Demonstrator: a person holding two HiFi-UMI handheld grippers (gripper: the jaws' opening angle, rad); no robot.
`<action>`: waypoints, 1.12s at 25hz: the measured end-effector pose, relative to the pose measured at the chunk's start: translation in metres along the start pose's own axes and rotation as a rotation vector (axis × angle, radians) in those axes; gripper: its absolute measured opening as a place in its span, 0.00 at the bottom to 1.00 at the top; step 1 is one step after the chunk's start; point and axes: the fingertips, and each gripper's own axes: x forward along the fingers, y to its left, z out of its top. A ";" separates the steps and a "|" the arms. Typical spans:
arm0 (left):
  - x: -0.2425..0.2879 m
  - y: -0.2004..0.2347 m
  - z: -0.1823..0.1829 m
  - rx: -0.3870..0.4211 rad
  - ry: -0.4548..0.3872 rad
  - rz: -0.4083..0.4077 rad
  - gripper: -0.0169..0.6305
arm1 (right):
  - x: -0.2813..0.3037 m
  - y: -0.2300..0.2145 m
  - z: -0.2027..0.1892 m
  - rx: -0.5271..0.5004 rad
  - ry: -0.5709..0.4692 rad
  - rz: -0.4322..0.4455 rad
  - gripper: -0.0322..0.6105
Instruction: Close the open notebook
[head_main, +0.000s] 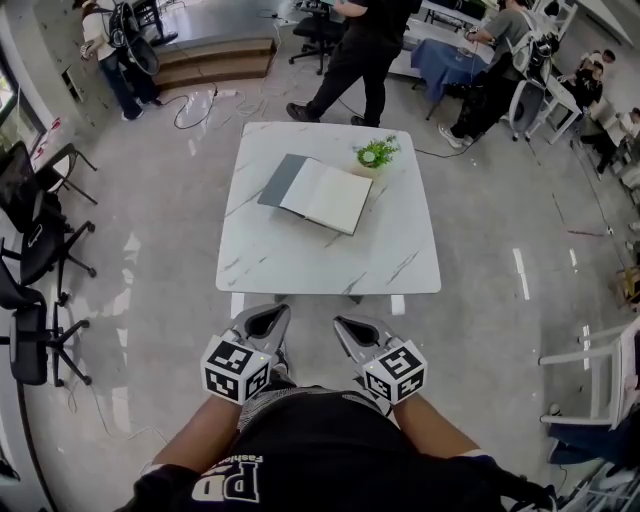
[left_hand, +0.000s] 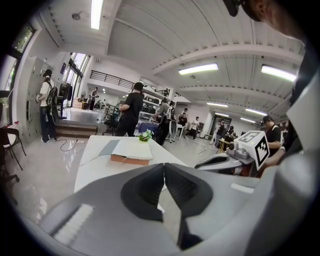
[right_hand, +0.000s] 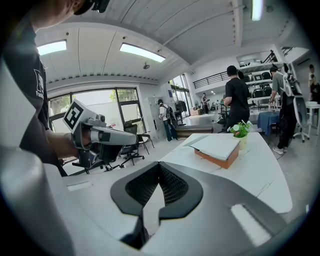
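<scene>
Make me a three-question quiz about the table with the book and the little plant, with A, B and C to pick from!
1. Where does the small green potted plant with white flowers stand?
A. on the floor
B. on the table, by the far right corner of the open white-paged notebook
C. on a chair

2. What colour is the square marble table top?
A. black
B. red
C. white with grey veins

3. How does the notebook lie?
A. open, pages up
B. shut
C. standing on its edge

Answers: 1 B, the plant stands on the table top beside that corner; 2 C, the head view shows white with thin grey streaks; 3 A, its pale pages face up.
</scene>
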 end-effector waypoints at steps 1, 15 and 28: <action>0.005 0.006 0.004 0.001 -0.001 -0.004 0.12 | 0.006 -0.004 0.004 -0.002 0.000 -0.002 0.05; 0.054 0.081 0.050 0.030 0.023 -0.088 0.12 | 0.076 -0.049 0.045 0.015 0.033 -0.087 0.05; 0.085 0.155 0.074 0.051 0.052 -0.163 0.12 | 0.148 -0.074 0.070 0.061 0.034 -0.163 0.05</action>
